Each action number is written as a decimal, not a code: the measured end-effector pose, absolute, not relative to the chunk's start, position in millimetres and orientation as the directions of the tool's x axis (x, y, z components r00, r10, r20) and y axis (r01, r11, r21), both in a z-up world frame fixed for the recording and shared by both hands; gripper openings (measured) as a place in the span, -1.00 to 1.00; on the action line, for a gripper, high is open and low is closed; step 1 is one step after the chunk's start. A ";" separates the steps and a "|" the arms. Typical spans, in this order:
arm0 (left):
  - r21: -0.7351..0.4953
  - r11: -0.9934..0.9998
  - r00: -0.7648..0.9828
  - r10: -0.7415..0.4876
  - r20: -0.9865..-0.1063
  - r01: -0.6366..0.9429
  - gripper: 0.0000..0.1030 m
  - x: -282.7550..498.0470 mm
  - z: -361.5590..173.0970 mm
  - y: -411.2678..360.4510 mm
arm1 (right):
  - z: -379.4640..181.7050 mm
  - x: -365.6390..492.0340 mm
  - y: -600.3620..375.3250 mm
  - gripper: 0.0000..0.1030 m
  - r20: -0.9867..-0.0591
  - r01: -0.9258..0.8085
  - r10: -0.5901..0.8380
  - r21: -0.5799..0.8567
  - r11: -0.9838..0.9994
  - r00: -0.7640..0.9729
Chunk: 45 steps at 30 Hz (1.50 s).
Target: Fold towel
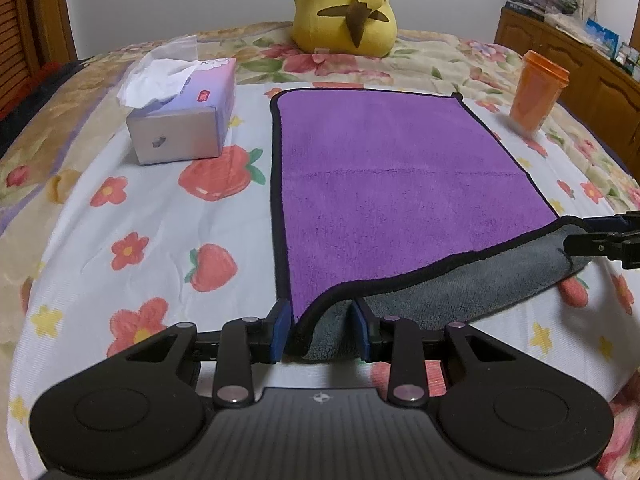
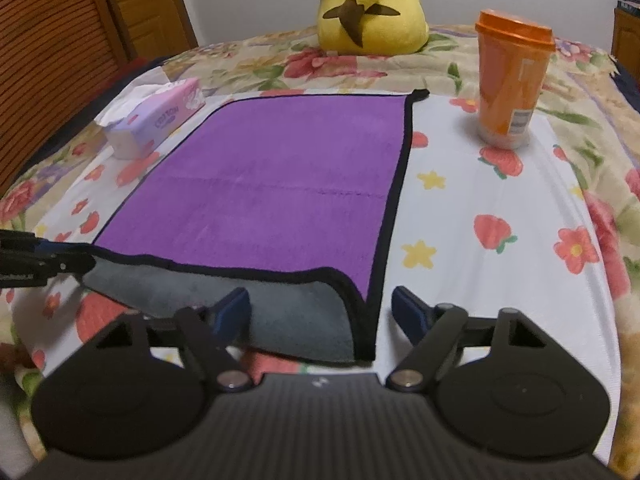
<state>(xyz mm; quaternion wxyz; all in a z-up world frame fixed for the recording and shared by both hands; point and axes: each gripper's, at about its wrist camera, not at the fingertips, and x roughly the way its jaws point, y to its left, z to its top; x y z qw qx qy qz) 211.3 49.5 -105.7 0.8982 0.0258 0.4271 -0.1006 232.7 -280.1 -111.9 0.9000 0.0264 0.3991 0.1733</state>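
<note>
Tissue box (image 1: pixel 184 120) at 10 o'clock on bed (image 1: pixel 120 216), well apart from left gripper (image 1: pixel 320 330); left gripper at 6 o'clock, jaws apart around lifted near-left corner of purple towel (image 1: pixel 400 184), grey underside showing; towel spread flat at centre, near edge raised; plush toy (image 1: pixel 344 4) at 12 o'clock beyond towel; right gripper (image 2: pixel 320 312) open wide, straddling near-right corner, fingers (image 2: pixel 408 308) not pinching cloth; orange cup (image 2: pixel 508 80) upright at 1 o'clock.
</note>
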 end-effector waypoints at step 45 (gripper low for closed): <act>-0.091 0.964 0.694 -0.244 -0.678 0.250 -0.81 200.1 -75.3 45.0 | -96.0 232.3 -295.8 -0.91 -0.641 -0.323 0.363 0.184 0.928 0.677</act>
